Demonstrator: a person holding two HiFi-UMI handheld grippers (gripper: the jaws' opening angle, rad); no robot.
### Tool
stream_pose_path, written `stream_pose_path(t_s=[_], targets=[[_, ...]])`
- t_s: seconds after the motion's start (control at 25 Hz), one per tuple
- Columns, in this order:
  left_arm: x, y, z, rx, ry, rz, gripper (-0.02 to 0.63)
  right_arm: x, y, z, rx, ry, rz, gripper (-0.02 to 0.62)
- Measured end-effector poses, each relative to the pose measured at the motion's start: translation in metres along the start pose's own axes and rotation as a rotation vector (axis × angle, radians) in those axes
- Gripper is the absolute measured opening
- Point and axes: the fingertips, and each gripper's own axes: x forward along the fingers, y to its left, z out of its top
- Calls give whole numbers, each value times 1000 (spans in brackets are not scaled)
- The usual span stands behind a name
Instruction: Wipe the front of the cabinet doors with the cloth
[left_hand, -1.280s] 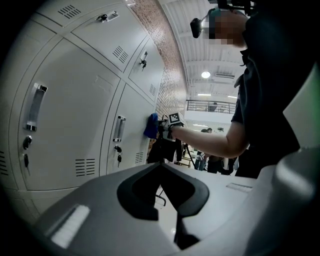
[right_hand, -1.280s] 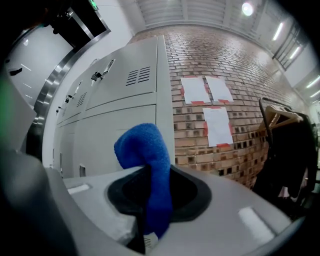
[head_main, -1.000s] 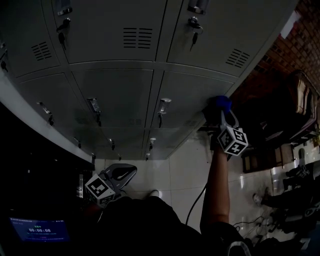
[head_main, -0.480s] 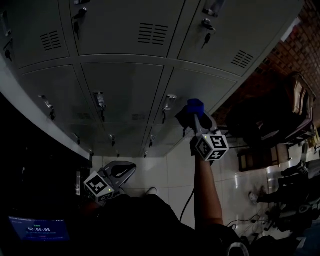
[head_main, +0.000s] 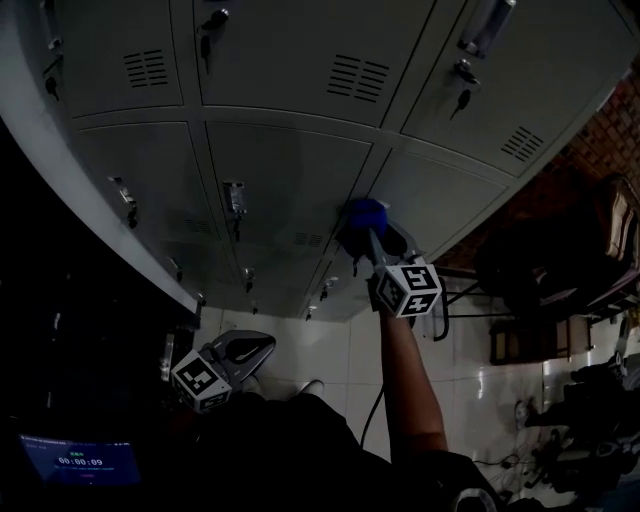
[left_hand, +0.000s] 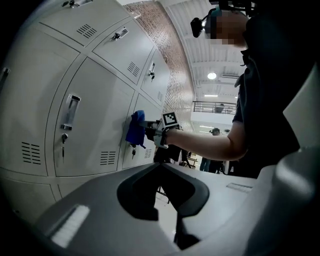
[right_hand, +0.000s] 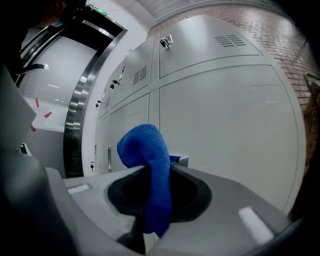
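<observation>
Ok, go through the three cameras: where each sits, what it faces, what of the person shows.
Head view: on the person's head, looking steeply down the cabinet doors to the floor; shows left gripper, right gripper, right forearm, torso.
Left gripper view: rides the left gripper, looking along its empty, parted jaws toward the doors; shows right forearm, torso.
Right gripper view: rides the right gripper, facing a door closely; shows only its jaws shut on the cloth.
Shared: all three show cloth and doors.
</observation>
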Motion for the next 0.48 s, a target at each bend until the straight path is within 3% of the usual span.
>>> stream_pose_path(t_s=[0.48], targets=[[0, 4, -3, 1, 21, 40, 0, 16, -12, -9, -20, 27, -7, 78]])
